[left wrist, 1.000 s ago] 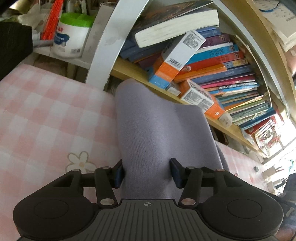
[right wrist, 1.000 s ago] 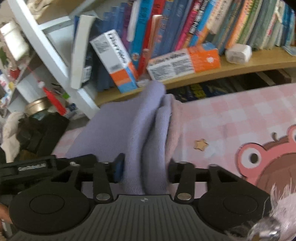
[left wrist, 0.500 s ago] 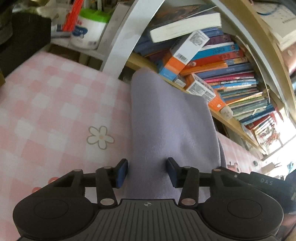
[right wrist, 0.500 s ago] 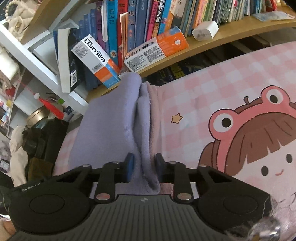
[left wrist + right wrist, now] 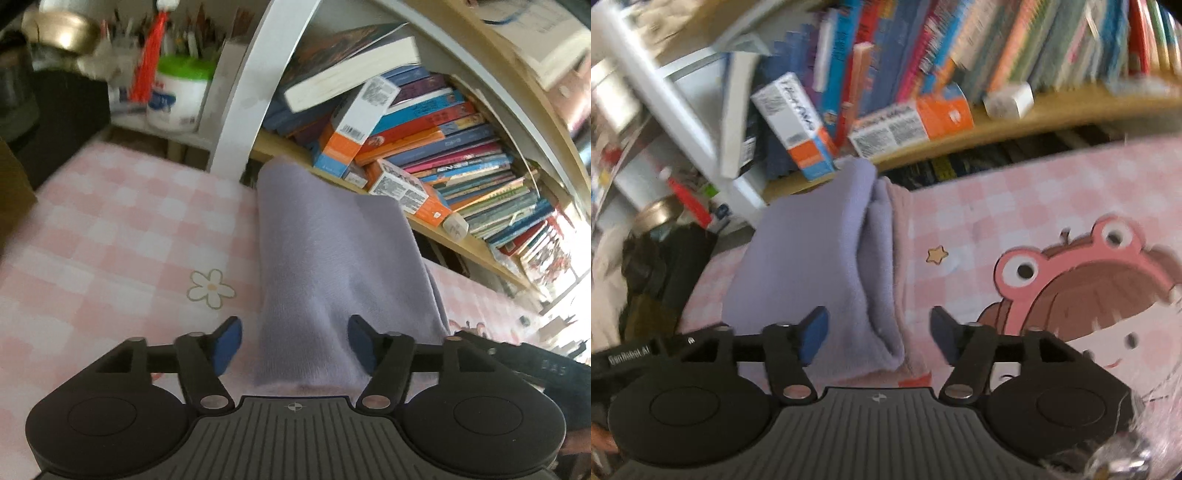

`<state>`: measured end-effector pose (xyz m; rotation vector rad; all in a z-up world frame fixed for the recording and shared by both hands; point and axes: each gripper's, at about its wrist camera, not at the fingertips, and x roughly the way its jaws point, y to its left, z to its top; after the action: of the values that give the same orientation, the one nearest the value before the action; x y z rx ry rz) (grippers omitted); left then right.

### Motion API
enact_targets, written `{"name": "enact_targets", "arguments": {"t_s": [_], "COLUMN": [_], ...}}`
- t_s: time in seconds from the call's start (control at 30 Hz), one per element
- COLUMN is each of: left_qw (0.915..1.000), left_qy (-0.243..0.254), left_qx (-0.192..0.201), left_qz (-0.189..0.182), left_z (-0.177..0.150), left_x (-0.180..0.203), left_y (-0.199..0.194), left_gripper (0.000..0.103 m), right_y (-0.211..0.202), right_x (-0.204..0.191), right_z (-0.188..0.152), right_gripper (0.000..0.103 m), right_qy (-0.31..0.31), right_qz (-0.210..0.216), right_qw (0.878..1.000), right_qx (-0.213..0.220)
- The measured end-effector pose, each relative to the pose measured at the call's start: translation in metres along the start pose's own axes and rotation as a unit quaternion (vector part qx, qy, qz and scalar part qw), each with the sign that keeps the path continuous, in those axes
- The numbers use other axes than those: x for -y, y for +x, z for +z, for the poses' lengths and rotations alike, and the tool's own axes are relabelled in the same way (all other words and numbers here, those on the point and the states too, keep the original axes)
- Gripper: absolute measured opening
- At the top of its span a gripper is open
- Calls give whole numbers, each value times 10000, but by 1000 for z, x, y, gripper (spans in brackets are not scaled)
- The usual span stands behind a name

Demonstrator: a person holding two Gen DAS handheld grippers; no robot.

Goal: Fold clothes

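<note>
A folded lavender garment (image 5: 340,258) lies on the pink checked bedsheet (image 5: 110,229), its far end against the bookshelf. My left gripper (image 5: 295,343) straddles the garment's near end with its jaws opening. Its left pad is clear of the cloth and its right pad is at the cloth's edge. In the right wrist view the same garment (image 5: 812,258) shows its layered folded edge. My right gripper (image 5: 878,334) is over that edge, jaws opening, both pads off the cloth. Each gripper's black body shows in the other's view, the right gripper (image 5: 535,365) and the left gripper (image 5: 628,360).
A wooden bookshelf (image 5: 461,240) packed with books and orange-and-white boxes (image 5: 358,125) runs behind the bed. A white post (image 5: 251,96), a green-lidded tub (image 5: 177,96) and a dark bag (image 5: 665,266) stand to the left. The sheet carries a flower (image 5: 210,288) and a cartoon figure (image 5: 1089,288).
Both grippers were pinching the lavender garment half a second ago. Their jaws have since spread and let go, and both have drawn back slightly. The garment stays on the sheet.
</note>
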<state>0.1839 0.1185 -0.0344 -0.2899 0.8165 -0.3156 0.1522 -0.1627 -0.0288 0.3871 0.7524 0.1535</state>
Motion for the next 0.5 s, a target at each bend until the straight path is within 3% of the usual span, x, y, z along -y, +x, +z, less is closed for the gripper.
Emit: {"name": "enact_targets", "arguments": {"t_s": [0.13, 0.37, 0.5], "left_qw": [9991, 9966, 9922], "left_qy": [274, 415, 645], "left_qx": [47, -15, 15], "left_qz": [317, 705, 1071], "left_z": [-18, -54, -75], "left_x": [12, 27, 43], "left_y": [-20, -45, -55], "left_gripper": [82, 85, 92], "right_y": [-21, -48, -62], "right_x": [-14, -31, -33], "right_z": [-16, -52, -72], "right_gripper": [85, 96, 103], "right_qy": [-571, -1170, -1181], "right_qz": [-228, -963, -1300], "right_qw": [9980, 9883, 9844], "right_qx": [144, 171, 119]}}
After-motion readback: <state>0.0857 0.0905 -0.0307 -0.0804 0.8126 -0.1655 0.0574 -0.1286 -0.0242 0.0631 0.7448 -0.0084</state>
